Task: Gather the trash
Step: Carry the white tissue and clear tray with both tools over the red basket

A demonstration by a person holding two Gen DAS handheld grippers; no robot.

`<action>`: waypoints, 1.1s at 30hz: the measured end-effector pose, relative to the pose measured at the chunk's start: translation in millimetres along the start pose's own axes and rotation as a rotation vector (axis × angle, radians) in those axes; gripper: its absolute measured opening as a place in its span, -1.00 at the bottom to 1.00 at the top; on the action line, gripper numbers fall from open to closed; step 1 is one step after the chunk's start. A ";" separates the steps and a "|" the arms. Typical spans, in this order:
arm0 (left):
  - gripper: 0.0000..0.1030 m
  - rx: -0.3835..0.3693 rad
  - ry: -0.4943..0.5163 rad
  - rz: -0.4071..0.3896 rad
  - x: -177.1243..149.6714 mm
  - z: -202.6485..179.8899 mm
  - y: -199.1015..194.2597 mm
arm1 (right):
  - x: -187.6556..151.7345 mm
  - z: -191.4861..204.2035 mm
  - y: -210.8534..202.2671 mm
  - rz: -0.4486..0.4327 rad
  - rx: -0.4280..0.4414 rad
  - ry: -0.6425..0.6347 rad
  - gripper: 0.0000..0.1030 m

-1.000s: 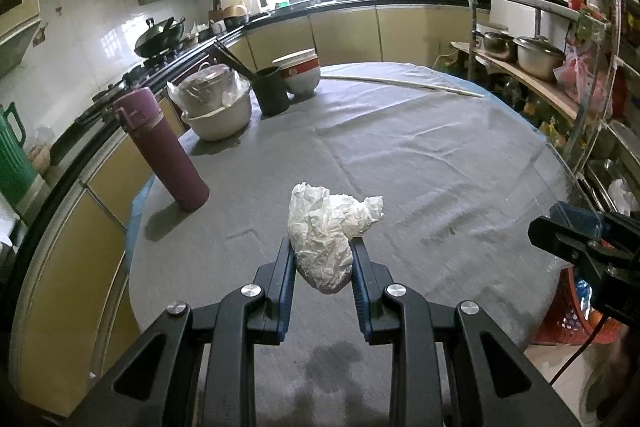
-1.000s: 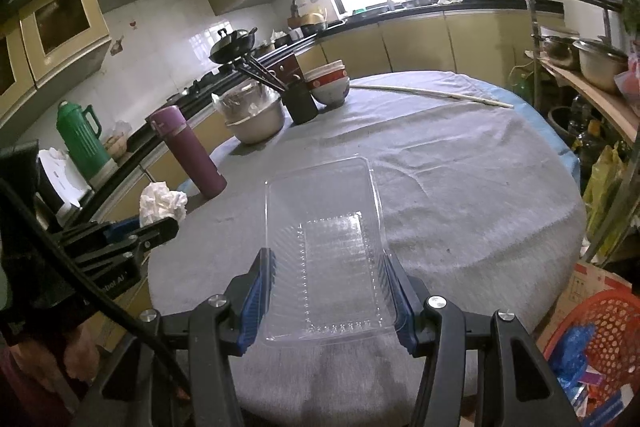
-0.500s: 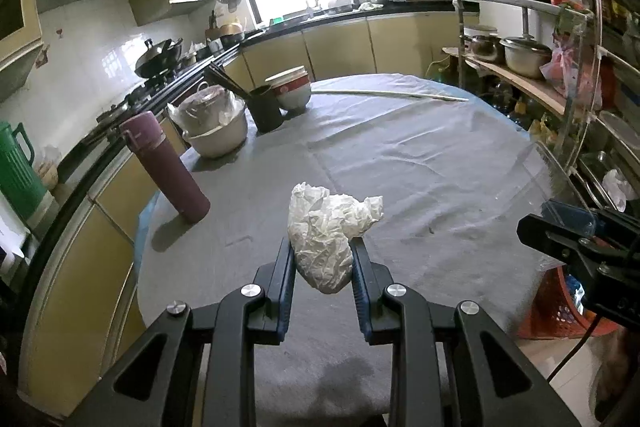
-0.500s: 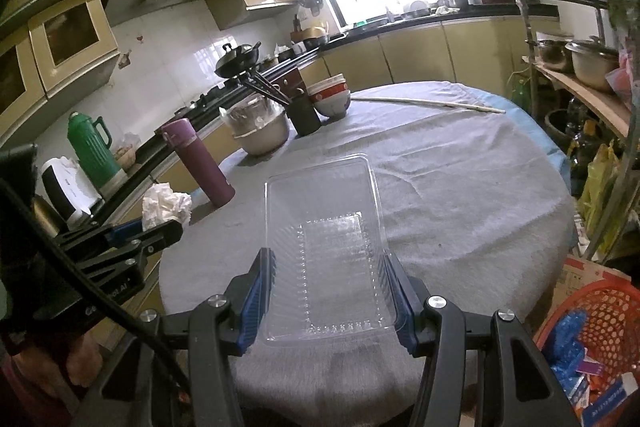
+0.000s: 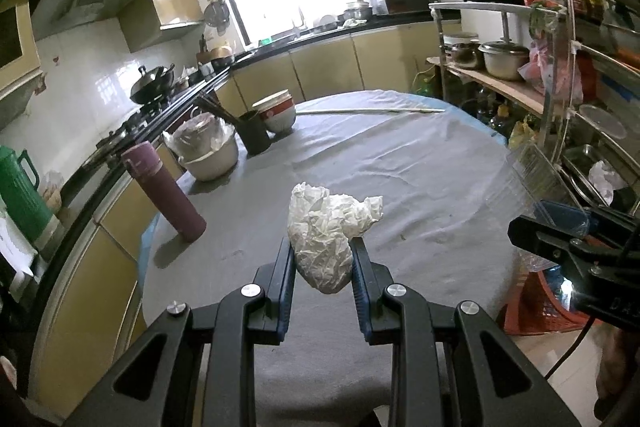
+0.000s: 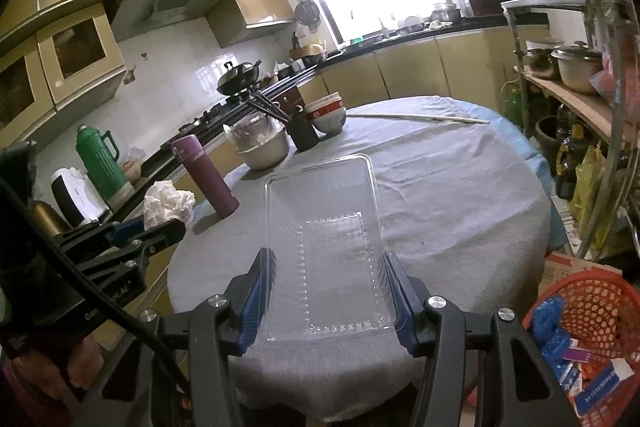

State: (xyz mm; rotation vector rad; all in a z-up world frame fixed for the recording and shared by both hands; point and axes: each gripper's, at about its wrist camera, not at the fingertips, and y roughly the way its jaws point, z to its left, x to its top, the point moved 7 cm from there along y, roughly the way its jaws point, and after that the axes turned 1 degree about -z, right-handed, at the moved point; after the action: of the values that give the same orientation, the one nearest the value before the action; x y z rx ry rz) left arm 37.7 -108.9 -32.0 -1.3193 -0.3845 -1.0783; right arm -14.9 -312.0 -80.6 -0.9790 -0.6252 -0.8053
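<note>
Left gripper (image 5: 322, 259): jaws are pinched on a crumpled paper wad (image 5: 326, 229), held above the bench (image 5: 420, 187).
Right gripper (image 6: 328, 291): jaws are clamped on a clear plastic tray (image 6: 324, 239).

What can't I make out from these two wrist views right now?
- Orange basket, right wrist view: its lower part is cut off by the edge, so how full it is stays unknown.
- Crumpled paper, left wrist view: the fingers hide its sides.
- Clear tray: near end hidden between the right gripper's fingers.
</note>
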 end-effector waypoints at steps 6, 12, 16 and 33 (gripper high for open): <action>-0.46 -0.011 0.028 -0.018 7.5 -14.0 -7.3 | 1.4 -13.5 -18.4 -0.027 -0.014 0.021 0.10; -0.46 -0.025 0.060 -0.026 14.4 -31.6 -9.6 | -0.7 -32.2 -33.6 -0.043 -0.031 0.054 0.10; -0.46 -0.037 0.085 -0.027 18.7 -45.5 -8.2 | -2.8 -48.0 -41.7 -0.049 -0.046 0.081 0.10; -0.46 -0.110 0.174 -0.017 34.6 -103.0 4.1 | -8.9 -106.5 -66.0 -0.067 -0.111 0.193 0.10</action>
State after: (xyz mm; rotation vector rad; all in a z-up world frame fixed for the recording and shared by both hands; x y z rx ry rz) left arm 24.0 -216.7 -36.0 -1.3089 -0.2096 -1.2332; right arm -63.1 -426.0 -102.2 -0.9715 -0.4526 -0.9900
